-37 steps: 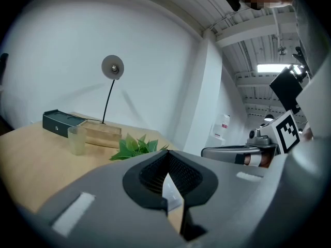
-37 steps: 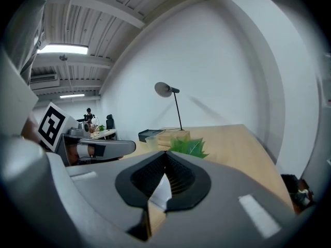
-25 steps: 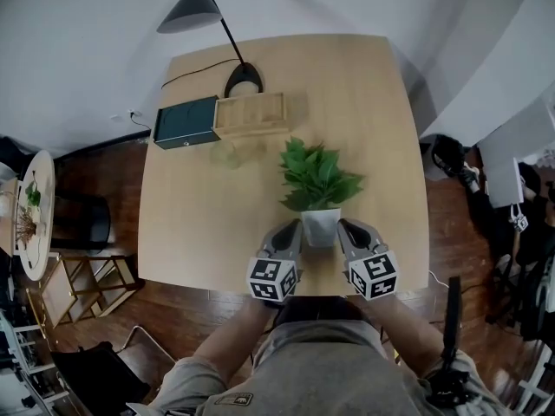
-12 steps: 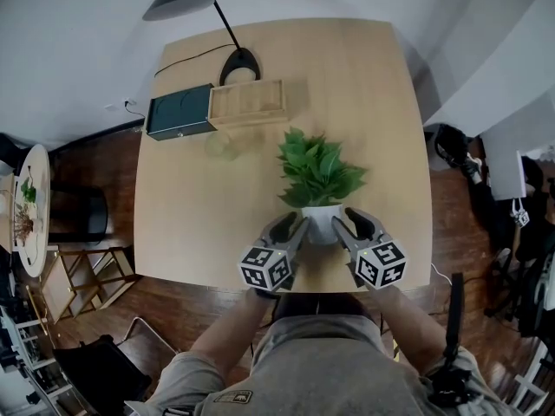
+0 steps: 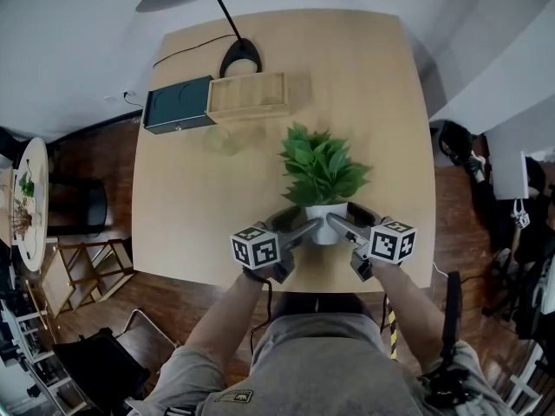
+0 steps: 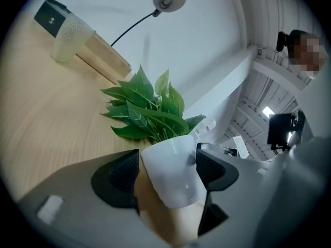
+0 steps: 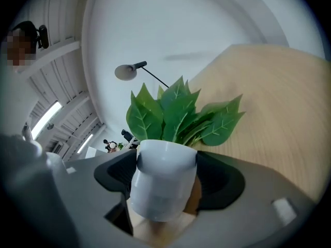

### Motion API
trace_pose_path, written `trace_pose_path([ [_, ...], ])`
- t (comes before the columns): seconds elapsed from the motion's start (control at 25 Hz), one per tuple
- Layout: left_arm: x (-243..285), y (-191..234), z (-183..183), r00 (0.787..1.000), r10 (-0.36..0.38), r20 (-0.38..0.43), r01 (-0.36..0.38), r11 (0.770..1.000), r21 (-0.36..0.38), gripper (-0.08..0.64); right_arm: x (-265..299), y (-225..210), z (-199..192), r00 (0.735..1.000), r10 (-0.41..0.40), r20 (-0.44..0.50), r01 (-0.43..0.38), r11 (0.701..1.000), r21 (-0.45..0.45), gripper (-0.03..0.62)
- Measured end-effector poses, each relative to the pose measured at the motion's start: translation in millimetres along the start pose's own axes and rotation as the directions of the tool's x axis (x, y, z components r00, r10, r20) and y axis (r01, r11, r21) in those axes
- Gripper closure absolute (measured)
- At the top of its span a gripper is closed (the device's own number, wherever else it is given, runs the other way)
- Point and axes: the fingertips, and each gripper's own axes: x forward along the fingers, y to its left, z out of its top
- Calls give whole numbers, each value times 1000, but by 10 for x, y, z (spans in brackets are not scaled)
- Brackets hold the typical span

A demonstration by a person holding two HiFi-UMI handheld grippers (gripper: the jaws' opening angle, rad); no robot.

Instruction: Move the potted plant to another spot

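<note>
Seemingly, potted plant (image 5: 321, 180) rests upright on table (image 5: 195, 202).

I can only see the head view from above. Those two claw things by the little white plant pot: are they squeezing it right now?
Observer: It seems not. The left gripper view shows the white pot standing between its jaws, which have just been opening.
Visitor: And the claw on the other side?
Observer: It's the same there. In its own view, the right gripper has also just been opening its jaws. Its dark pads sit on either side of the pot.
</note>
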Motion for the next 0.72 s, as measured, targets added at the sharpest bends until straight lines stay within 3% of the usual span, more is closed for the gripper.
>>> trace_pose_path([
  [0.16, 121, -31, -9, 997, -66, -38, 64, 997, -39, 218, 33, -35, 15, 999, 31, -37, -30, 999, 25, 220],
  [0.44, 153, -46, -4, 989, -115, -89, 111, 993, -50, 209, 52, -35, -20, 992, 82, -92, -77, 996, 54, 204],
  [0.72, 143, -139, 16, 983, -113, -147, 127, 988, 90, 213, -1, 41, -5, 984, 101, -147, -119, 985, -123, 204],
])
